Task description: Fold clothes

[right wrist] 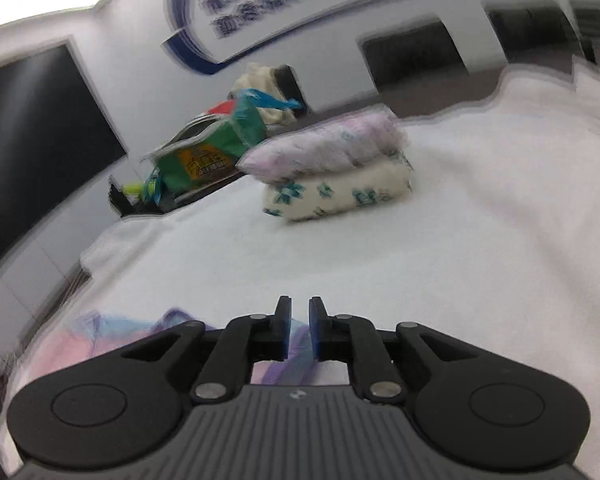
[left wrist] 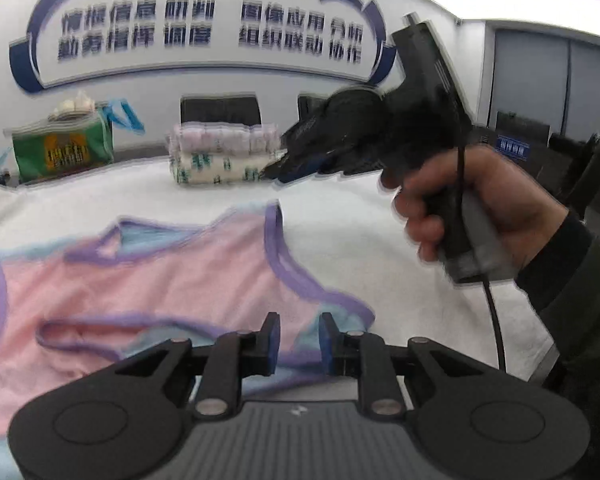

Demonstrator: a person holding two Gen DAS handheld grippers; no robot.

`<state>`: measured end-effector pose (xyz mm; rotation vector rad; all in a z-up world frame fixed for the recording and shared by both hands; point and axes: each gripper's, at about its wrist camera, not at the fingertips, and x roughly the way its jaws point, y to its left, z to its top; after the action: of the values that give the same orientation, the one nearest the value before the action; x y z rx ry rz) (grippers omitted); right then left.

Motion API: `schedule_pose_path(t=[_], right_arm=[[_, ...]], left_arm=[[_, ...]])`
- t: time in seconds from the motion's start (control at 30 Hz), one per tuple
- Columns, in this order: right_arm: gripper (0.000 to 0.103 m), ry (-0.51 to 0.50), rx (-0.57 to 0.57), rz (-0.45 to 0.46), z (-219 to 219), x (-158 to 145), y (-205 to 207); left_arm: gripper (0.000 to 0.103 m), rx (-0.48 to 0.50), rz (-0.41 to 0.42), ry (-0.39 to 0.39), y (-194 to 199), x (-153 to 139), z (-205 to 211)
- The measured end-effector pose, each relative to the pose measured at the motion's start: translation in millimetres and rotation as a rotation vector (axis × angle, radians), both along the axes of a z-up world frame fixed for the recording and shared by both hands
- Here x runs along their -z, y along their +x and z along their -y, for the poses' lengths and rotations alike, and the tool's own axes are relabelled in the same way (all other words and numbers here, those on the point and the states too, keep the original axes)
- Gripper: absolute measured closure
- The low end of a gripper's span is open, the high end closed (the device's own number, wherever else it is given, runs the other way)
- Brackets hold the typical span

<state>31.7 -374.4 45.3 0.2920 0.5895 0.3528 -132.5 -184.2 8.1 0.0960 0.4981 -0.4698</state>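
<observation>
2 rows of blue Chinese characters fill the wall sign (left wrist: 204, 28), too blurred to read; the green bag (left wrist: 62, 148) under it carries an orange label, also unreadable. Below the sign, a pink garment (left wrist: 160, 276) with purple trim lies spread on the white cloth (left wrist: 340, 216). The left gripper (left wrist: 299, 340) hovers over its near edge, jaws apart, empty. The right gripper (right wrist: 298, 328), jaws slightly apart, hangs above the garment's edge. Folded clothes (right wrist: 332, 168) sit stacked beside the bag.
</observation>
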Motion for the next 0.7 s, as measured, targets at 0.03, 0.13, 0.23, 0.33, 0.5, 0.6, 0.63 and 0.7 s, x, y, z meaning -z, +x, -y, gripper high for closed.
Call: schedule_pose_path(t=[0.03, 0.13, 0.23, 0.33, 0.5, 0.6, 0.63, 0.7], right_arm=[[0.093, -0.021, -0.062, 0.014, -9, -2, -3], [0.094, -0.065, -0.154, -0.08, -31, 13, 14], [0.094, -0.12, -0.06, -0.157, -27, 28, 25], [0.092, -0.054, -0.073, -0.069, -14, 10, -8], [0.093, -0.153, -0.276, 0.033, -40, -6, -82], [0.094, -0.236, -0.34, -0.008, -58, 12, -119], [0.094, -0.241, -0.327, -0.026, -59, 23, -126], [0.094, -0.158, -0.283, -0.025, -50, 35, -129]], left_arm=[[0.084, 0.017, 0.0, 0.028, 2, 1, 5], [0.086, 0.08, -0.057, 0.073, 7, 10, 15], [0.083, 0.085, -0.015, 0.045, 1, 8, 5], [0.082, 0.095, 0.001, -0.063, -4, 2, -29], [0.082, 0.02, 0.079, -0.065, -25, -12, -113], [0.079, -0.095, 0.15, 0.066, -34, -12, -154], [0.079, -0.118, 0.147, 0.095, -35, -10, -168], [0.079, -0.12, 0.109, 0.105, -36, -9, -194]])
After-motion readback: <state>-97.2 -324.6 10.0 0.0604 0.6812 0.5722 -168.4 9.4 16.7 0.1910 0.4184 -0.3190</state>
